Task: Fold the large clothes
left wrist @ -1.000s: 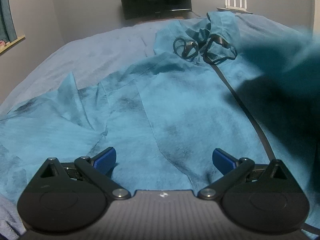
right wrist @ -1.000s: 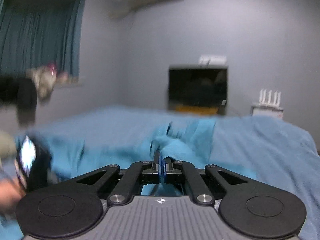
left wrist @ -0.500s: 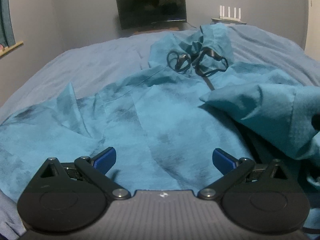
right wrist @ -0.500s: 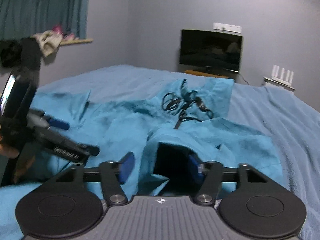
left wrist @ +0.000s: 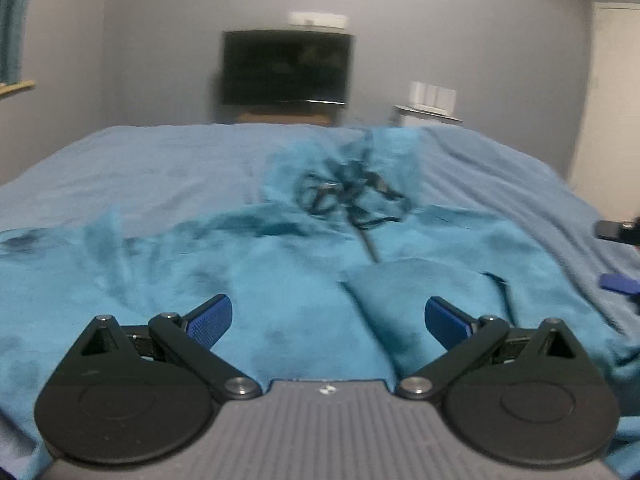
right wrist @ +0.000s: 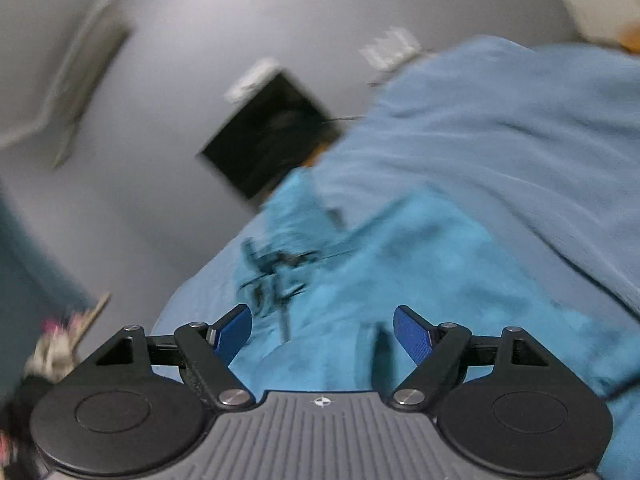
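I am working in a bedroom of a home. A bed (left wrist: 132, 168) covered by a blue blanket (left wrist: 500, 184) fills most of both wrist views and carries a teal garment with black drawstrings (left wrist: 280, 264). Beyond the far edge of the bed, a dark flat-screen television (left wrist: 286, 68) stands against a plain grey wall (left wrist: 460, 32). A white router with upright antennas (left wrist: 432, 94) sits on a small stand to the right of the television. A teal curtain (left wrist: 14, 24) hangs at the left edge above a wooden sill (left wrist: 16, 88). A pale door (left wrist: 612, 92) stands at the right. My right wrist view is tilted and blurred, and shows the same television (right wrist: 268, 136).
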Demonstrator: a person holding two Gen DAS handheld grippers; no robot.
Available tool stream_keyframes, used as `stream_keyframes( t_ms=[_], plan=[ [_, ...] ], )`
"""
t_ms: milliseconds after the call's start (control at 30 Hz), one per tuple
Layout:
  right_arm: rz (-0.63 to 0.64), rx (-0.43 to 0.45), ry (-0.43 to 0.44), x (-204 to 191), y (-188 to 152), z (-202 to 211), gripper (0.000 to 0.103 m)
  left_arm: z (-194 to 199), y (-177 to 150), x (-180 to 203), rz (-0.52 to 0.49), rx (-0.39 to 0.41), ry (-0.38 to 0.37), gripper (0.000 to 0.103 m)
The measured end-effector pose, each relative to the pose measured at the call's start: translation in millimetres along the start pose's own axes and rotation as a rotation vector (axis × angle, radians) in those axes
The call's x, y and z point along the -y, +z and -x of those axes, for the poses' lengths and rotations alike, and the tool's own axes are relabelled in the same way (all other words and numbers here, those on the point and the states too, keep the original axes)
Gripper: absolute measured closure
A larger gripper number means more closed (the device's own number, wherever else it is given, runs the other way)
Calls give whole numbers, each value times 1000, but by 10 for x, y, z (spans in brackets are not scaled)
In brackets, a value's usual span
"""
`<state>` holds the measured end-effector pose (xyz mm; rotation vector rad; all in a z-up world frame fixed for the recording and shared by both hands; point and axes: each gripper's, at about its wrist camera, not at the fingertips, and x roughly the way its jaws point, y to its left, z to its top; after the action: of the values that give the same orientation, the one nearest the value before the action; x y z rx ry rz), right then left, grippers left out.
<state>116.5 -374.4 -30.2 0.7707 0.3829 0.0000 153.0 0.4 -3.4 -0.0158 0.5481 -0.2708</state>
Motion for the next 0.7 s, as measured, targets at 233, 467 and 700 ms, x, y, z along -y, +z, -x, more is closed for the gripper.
stream_keyframes(
  t_ms=[233,467,700],
  plan=[
    [-219,60,-78,430,94,-12,22,-185,-5,782,-296,-134,-198,0],
    [-114,-16,-78,341,-8,-176,22,-390,-381,1409,-603,-171,-225,0],
    [-91,-60,-81,292,-29,-269,22,-489,-442,1220,-535,-130,-116,52]
  ],
)
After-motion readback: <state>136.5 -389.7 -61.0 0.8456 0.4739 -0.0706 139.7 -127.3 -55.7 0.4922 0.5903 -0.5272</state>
